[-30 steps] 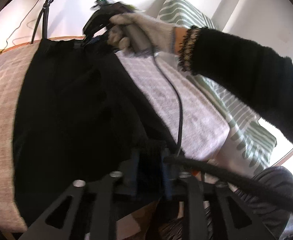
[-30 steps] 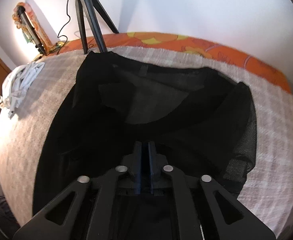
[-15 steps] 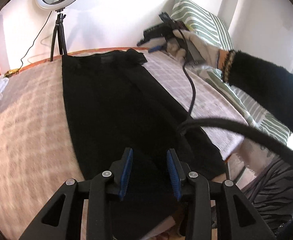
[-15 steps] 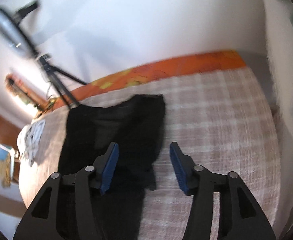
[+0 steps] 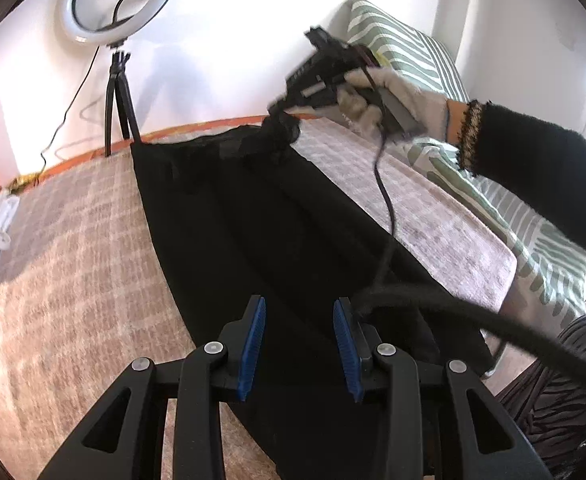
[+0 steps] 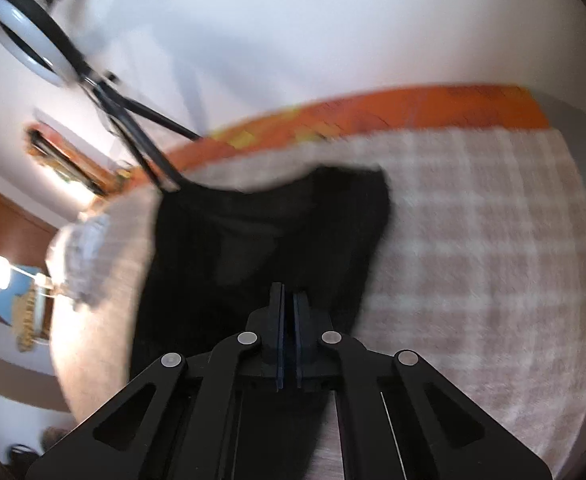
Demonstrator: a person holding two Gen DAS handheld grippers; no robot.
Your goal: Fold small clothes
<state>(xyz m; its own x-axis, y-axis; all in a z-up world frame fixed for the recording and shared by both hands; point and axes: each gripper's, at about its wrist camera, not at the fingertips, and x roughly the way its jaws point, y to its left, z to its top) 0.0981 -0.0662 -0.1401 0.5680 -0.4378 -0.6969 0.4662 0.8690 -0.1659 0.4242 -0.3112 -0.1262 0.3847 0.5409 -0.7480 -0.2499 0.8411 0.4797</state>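
Across the plaid bedspread (image 5: 73, 240) the black garment (image 5: 253, 220) lay stretched long, its far end near the orange edge of the bed and its near end running under my left gripper (image 5: 299, 344). My left jaws stood released, blue pads apart, hovering over the near hem with nothing between them. My right gripper (image 5: 289, 108) was at the far corner — from the left wrist view a bunch of the black cloth hung lifted at its tip, and from its own camera the jaws were clenched close with dark fabric around them, so I judged them grasping the garment's top corner, though motion blur hid the exact bite.

To do this fold well, I judged, the right should carry that corner low and flat across toward the opposite long edge — not high, or the thin cloth would sag and drag the rest askew. My left ought to come down and pin the near hem first, so the body did not slide on the fuzzy spread. The cable (image 5: 385, 200) trailing from the right gripper draped over the garment; it could snag a fold. Beyond stood a ring light (image 5: 121, 0), and a striped pillow (image 5: 413, 56) sat to the right, well clear.
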